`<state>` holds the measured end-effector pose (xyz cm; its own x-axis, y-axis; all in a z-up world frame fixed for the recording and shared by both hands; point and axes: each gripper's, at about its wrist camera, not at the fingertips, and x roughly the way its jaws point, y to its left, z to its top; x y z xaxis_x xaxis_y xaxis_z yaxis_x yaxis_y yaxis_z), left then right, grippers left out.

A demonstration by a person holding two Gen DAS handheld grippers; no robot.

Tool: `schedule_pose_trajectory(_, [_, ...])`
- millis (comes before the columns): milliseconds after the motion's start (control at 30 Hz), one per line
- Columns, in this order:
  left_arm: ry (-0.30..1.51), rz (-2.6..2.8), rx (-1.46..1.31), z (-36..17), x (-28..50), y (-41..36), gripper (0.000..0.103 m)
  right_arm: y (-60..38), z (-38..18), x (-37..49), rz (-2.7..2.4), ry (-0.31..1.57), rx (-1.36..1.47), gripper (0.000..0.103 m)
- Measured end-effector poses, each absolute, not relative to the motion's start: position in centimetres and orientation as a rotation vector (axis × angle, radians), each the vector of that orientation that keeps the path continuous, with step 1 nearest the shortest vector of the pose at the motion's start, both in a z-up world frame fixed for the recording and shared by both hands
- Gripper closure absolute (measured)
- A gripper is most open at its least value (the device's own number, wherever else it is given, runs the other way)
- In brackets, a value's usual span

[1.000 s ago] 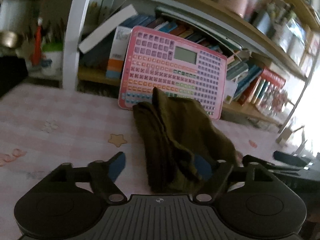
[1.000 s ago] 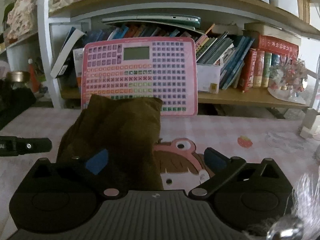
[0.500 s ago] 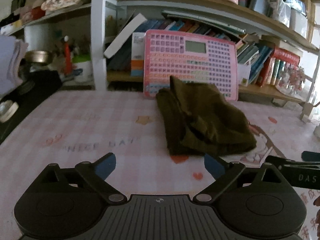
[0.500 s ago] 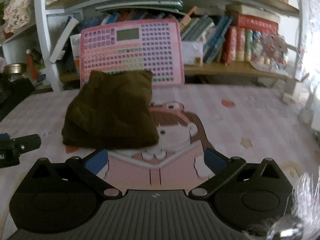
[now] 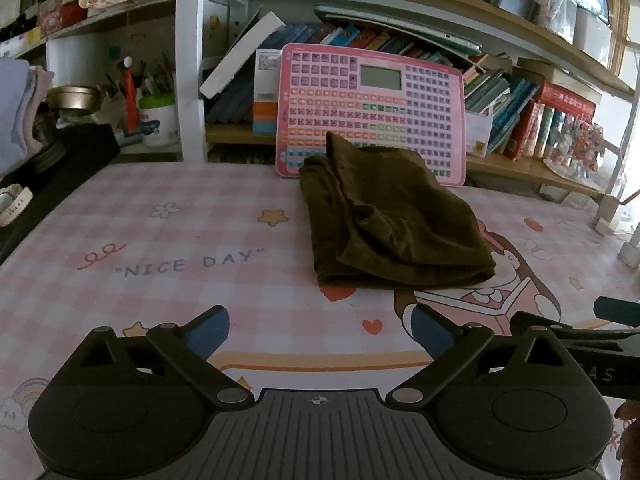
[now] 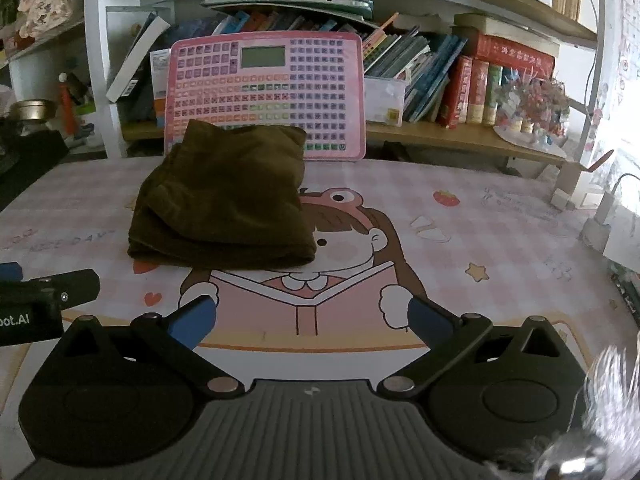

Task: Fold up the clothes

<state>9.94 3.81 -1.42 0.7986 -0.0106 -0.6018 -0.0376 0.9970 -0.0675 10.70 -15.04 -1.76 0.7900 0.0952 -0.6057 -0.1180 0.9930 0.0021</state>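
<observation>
Both claws, left claw (image 5: 318,330) and right claw (image 6: 312,316), sit spread apart, holding nothing. Brown garment (image 5: 390,216) at 12 o'clock looks folded, but that loose top flap could flop open if snagged.

Bare pink checked tablecloth (image 5: 168,264) lies open near and left of the folded olive-brown garment (image 5: 392,228). Far behind, touching it, a pink keyboard-style toy board (image 6: 266,92) leans against the wooden bookshelf (image 6: 460,136), blocking passage there.
</observation>
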Motion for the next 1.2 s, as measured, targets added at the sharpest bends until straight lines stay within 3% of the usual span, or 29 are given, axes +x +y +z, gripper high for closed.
schedule_pose_trajectory(1200, [0.680, 0.008, -0.068, -1.60, 10.22, 3.63, 0.001, -15.50, -1.86, 10.72, 0.084, 0.650, -0.022, 0.000])
